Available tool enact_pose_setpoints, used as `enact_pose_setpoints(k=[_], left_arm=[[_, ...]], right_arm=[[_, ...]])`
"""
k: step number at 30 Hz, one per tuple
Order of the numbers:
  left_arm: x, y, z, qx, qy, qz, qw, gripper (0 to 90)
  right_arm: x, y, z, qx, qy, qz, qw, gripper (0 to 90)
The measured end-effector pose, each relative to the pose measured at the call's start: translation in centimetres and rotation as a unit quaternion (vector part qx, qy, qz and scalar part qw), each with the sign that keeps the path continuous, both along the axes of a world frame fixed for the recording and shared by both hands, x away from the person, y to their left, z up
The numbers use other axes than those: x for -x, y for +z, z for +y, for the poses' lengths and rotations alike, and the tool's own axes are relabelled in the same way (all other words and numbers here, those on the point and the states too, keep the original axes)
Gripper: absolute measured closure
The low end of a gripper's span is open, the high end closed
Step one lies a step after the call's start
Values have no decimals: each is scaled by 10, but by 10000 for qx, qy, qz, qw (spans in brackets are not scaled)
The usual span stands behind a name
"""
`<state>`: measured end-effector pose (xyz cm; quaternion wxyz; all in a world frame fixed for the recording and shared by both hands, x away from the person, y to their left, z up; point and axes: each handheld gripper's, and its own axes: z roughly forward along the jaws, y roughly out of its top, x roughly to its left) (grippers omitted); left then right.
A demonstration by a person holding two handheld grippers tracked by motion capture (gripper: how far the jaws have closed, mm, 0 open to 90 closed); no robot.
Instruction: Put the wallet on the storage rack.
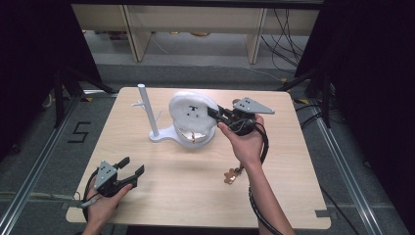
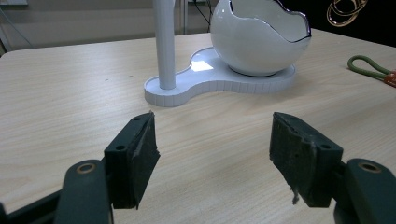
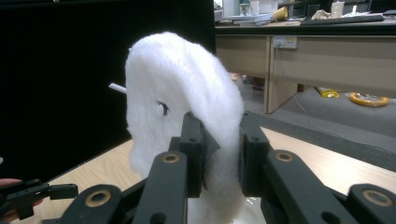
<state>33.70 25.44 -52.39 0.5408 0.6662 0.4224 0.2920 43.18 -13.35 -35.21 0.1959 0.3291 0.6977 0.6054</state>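
A white fluffy plush piece [image 1: 190,110] [image 3: 177,88] with small dark marks on it hangs over the white egg-shaped bowl [image 1: 201,139] [image 2: 257,42]. My right gripper [image 1: 216,113] [image 3: 222,154] is shut on its right edge. The bowl shares a white base [image 1: 161,136] with an upright post [image 1: 145,108] [image 2: 164,46] that has short side pegs. Something bronze-coloured glints inside the bowl. My left gripper [image 1: 132,167] [image 2: 212,149] rests open near the table's front left corner, nothing between its jaws, pointed at the stand.
A small brown trinket on a cord [image 1: 230,176] lies on the wooden table [image 1: 293,161] by the right forearm; a green cord loop [image 2: 369,67] is visible in the left gripper view. Shelving and cables stand beyond the far edge.
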Motion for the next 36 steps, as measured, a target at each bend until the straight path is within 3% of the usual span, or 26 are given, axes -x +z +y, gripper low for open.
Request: enact_pose_setpoints(k=[7,10,12,19,29,36], left_arm=[[1,1,0,-47,42,40,10000,316],[1,1,0,-42,33,35,10000,316],[1,1,-1,-59,35,42,10000,316],[1,1,-1,-30,48,42,10000,316],[0,1,-1,-23,61,66,10000,315],[1,1,0,-24,67,54,10000,315]], right_arm=[[-4,2,1,13,-65,79,9999,766],[-6,3,2,53,-95,51,9999,766],[-11,5,2,56,-73,-94,9999,765],[-15,7,5,43,-134,29,9999,766],[-29,3,7,96,-182,-44,9998,765],[-33,0,7,32,-314,142,9994,764]])
